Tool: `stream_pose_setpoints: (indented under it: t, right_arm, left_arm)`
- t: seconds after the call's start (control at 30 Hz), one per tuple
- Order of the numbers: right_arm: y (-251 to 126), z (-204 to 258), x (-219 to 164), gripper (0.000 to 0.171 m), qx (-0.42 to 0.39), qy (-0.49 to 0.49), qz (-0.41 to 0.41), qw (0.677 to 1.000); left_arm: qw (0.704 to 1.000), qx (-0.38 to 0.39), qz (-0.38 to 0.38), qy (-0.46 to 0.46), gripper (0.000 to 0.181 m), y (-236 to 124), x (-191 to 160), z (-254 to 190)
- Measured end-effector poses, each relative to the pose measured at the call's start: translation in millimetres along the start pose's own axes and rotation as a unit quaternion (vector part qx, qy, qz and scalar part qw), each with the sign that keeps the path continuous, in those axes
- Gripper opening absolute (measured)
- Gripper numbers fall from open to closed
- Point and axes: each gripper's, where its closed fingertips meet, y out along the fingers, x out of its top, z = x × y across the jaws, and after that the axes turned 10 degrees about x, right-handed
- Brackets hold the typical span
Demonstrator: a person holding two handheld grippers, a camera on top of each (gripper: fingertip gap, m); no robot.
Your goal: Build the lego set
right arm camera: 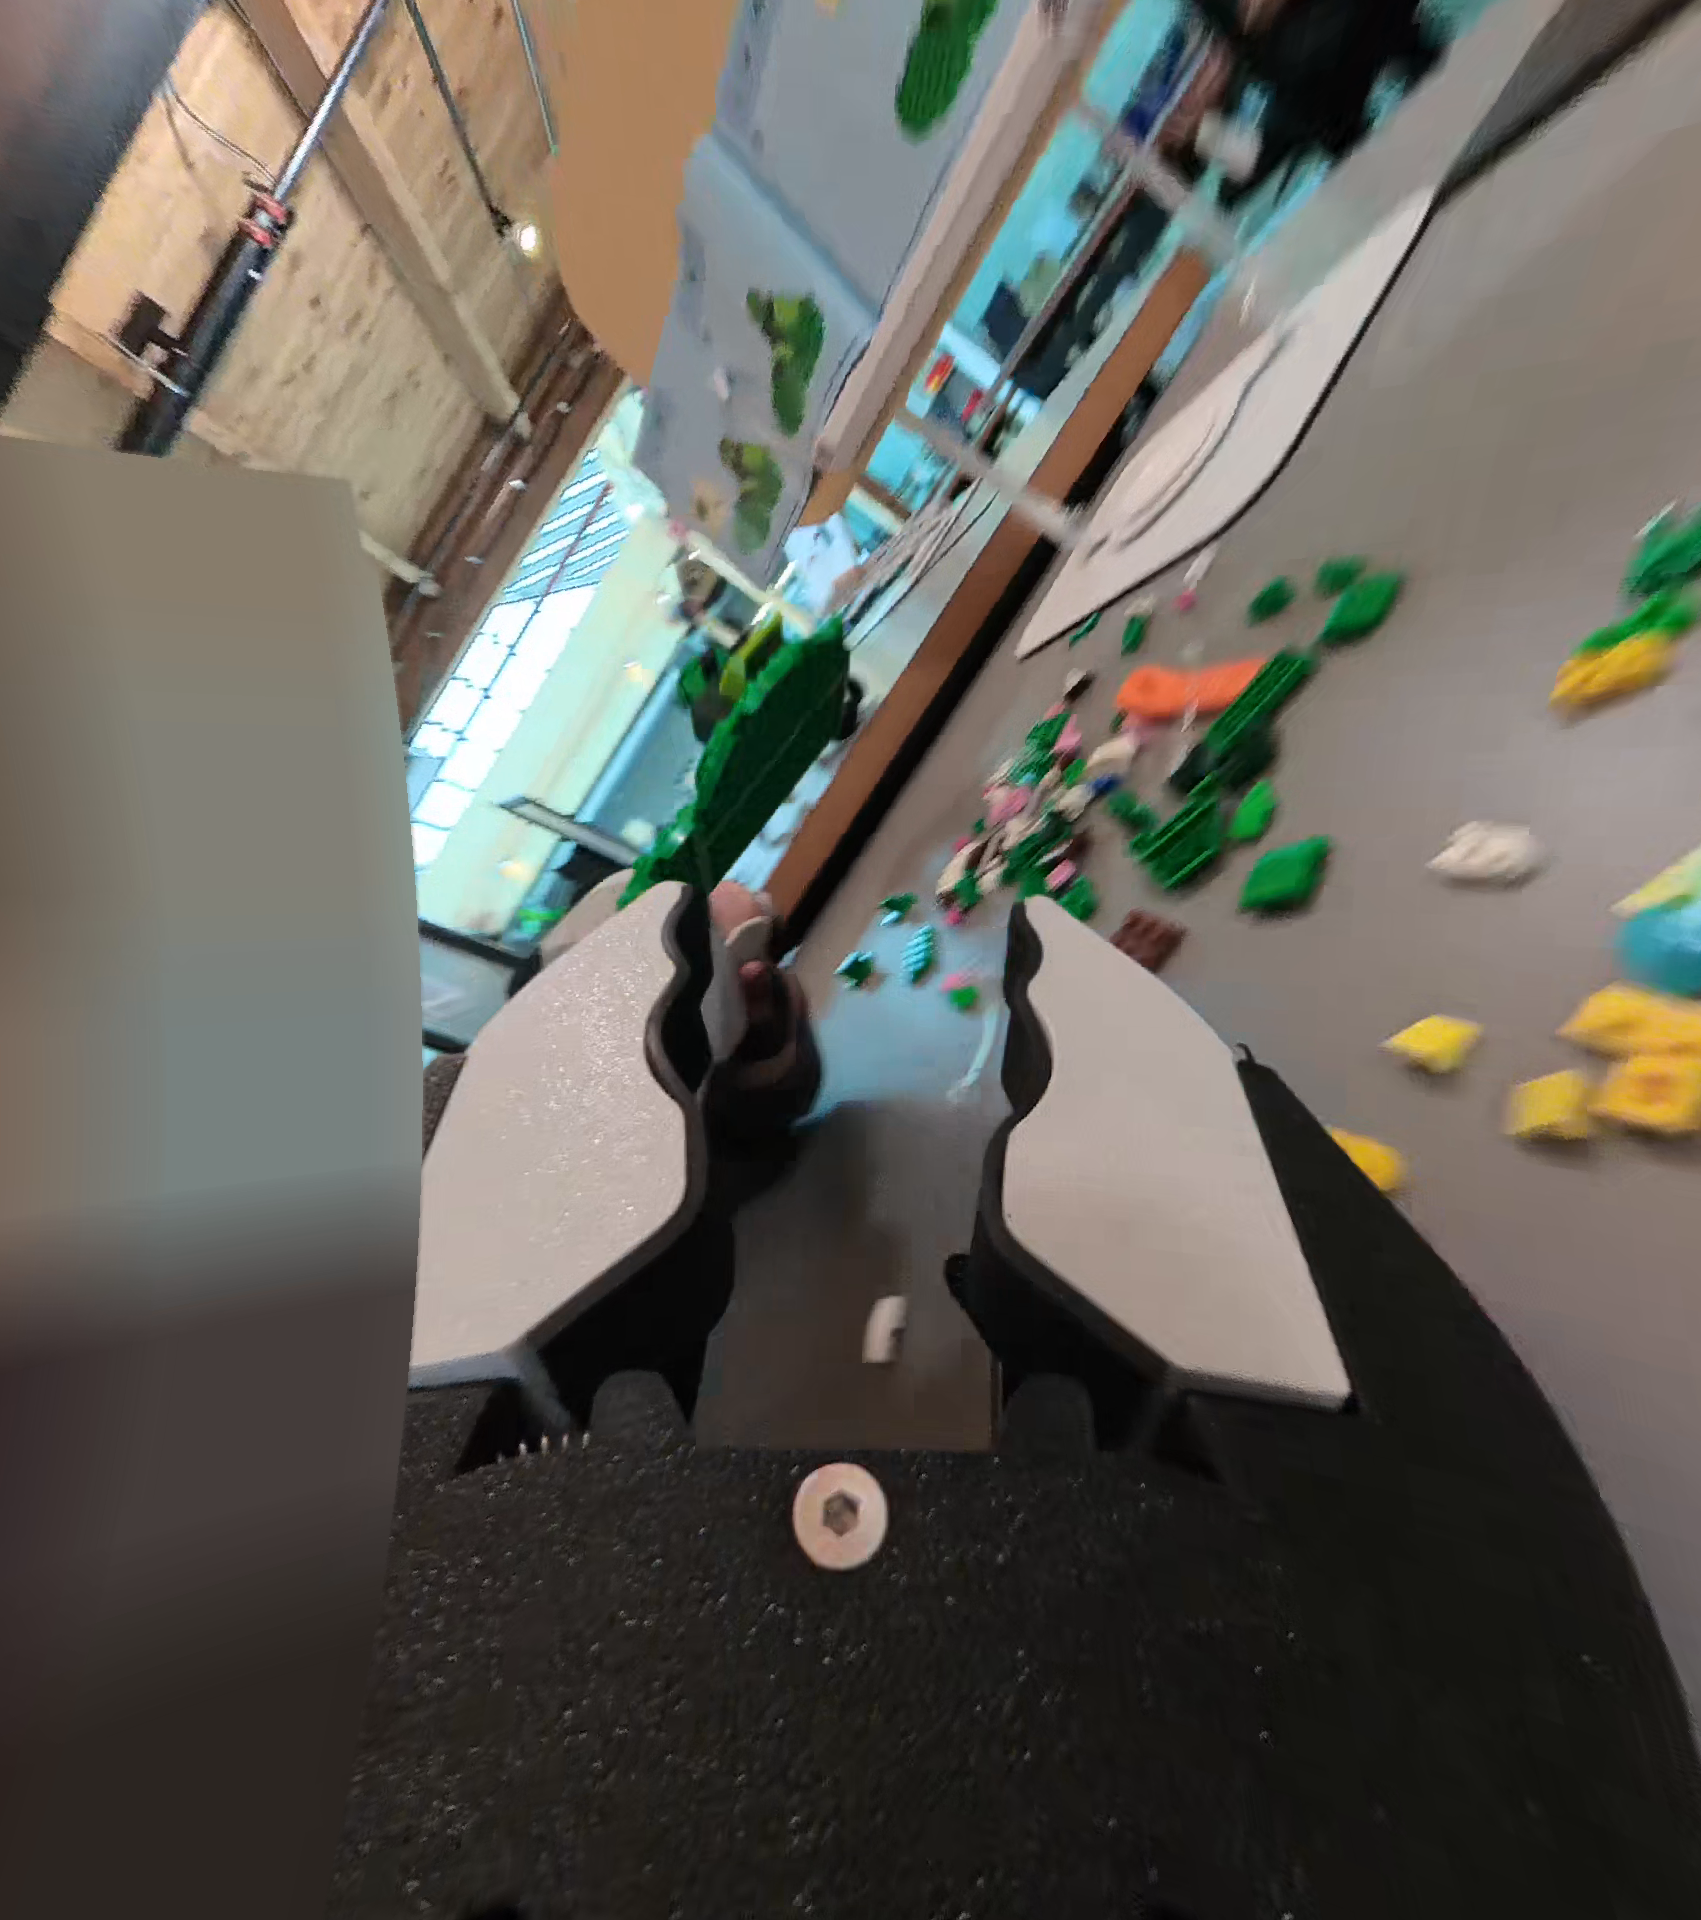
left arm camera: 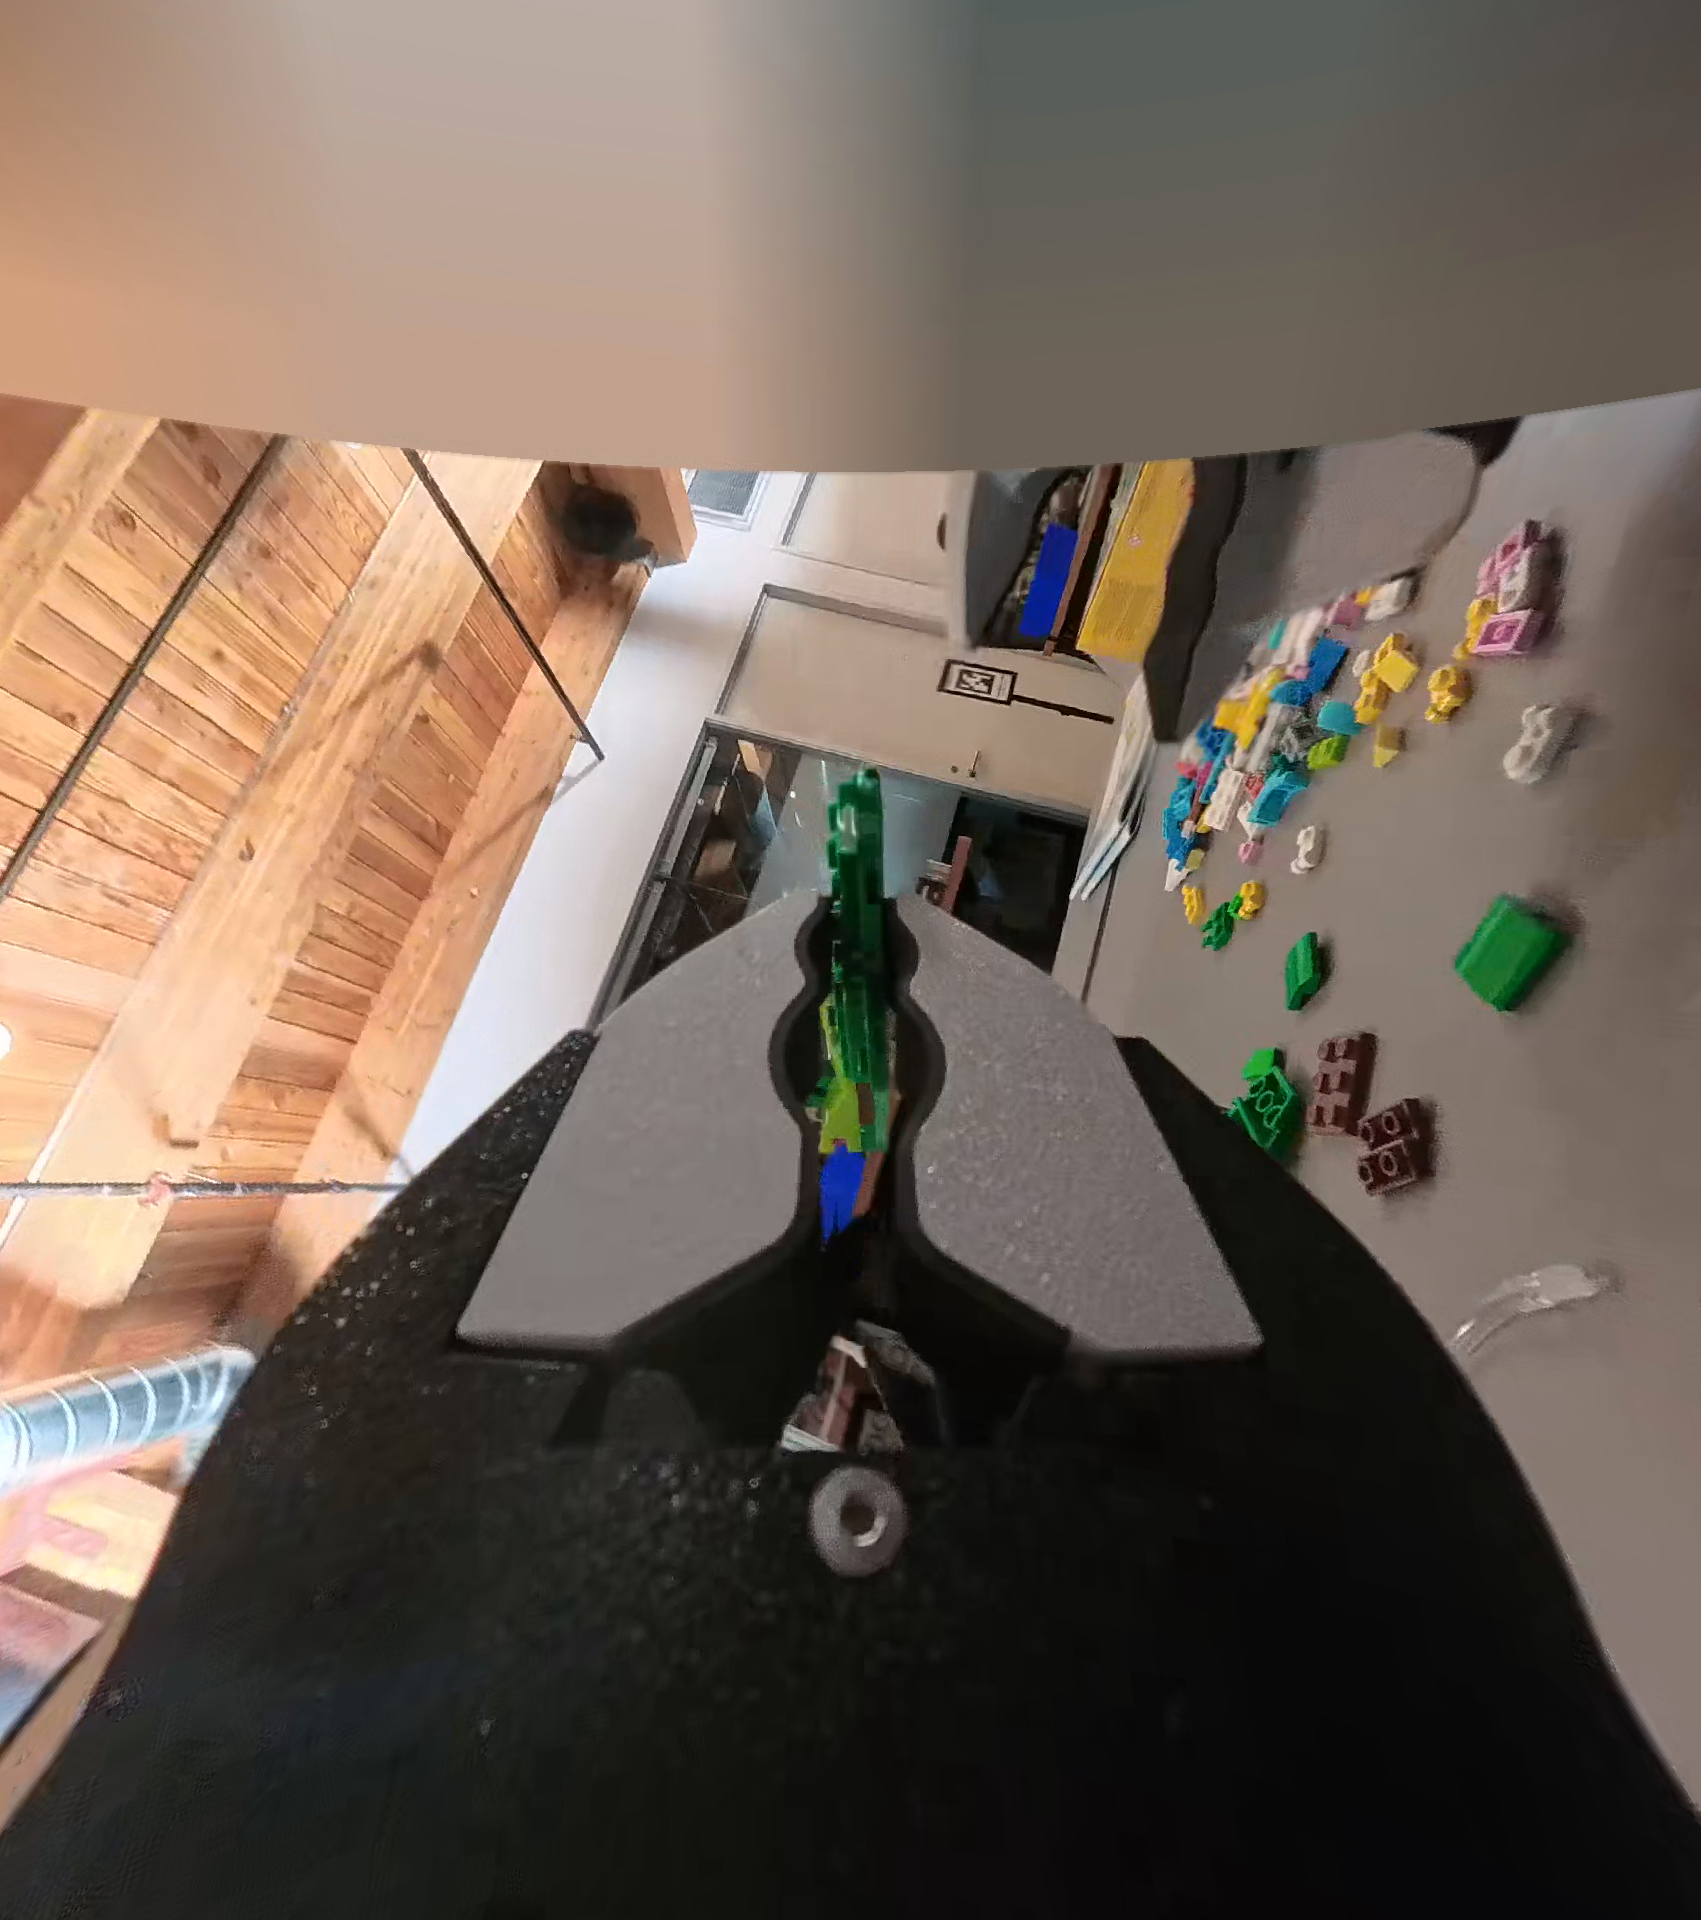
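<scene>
With our left gripper [left arm camera: 861, 925] clamped on the green lego plate [left arm camera: 856, 862] held edge-on above the counter [left arm camera: 1604, 1247], we steady it while our right gripper [right arm camera: 851, 925], fingers spread and empty, fetches a brick.

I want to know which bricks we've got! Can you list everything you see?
Green plate assembly: one, green with lime and blue bits, clamped edge-on in the left gripper, off the table.
Loose bricks: many, yellow, blue, pink, white, piled on the grey table.
Brown bricks: about three, near the left gripper.
Green block: one, alone on the table.
Orange piece: one, among blurred green pieces.
Yellow bricks: several, right side.
Left gripper: shut.
Right gripper: open, empty.
</scene>
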Motion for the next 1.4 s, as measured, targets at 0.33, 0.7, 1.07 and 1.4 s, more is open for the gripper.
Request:
stream_pose_setpoints:
  t: [0.33,0.7,1.07,1.4]
  right_arm:
    - [-29.5,53.1,61.6,0.054,0.059,-0.220,-0.100,0.969]
    - [-73.9,13.1,99.9,0.046,-0.153,-0.333,-0.103,0.925]
    - [-136.3,-19.6,119.9,0.036,-0.324,-0.513,-0.026,0.795]
    - [-129.8,-21.2,111.3,0.028,-0.314,-0.535,-0.030,0.784]
  left_arm:
    - [0.997,-0.036,0.008,-0.064,0.008,2.9,2.5,-16.8]
    - [0.996,-0.050,-0.006,-0.078,0.008,1.8,16.1,-21.4]
    - [0.993,-0.083,-0.038,-0.077,0.008,0.6,36.8,-40.6]
    - [0.994,-0.079,-0.023,-0.071,0.008,3.1,26.8,-41.1]
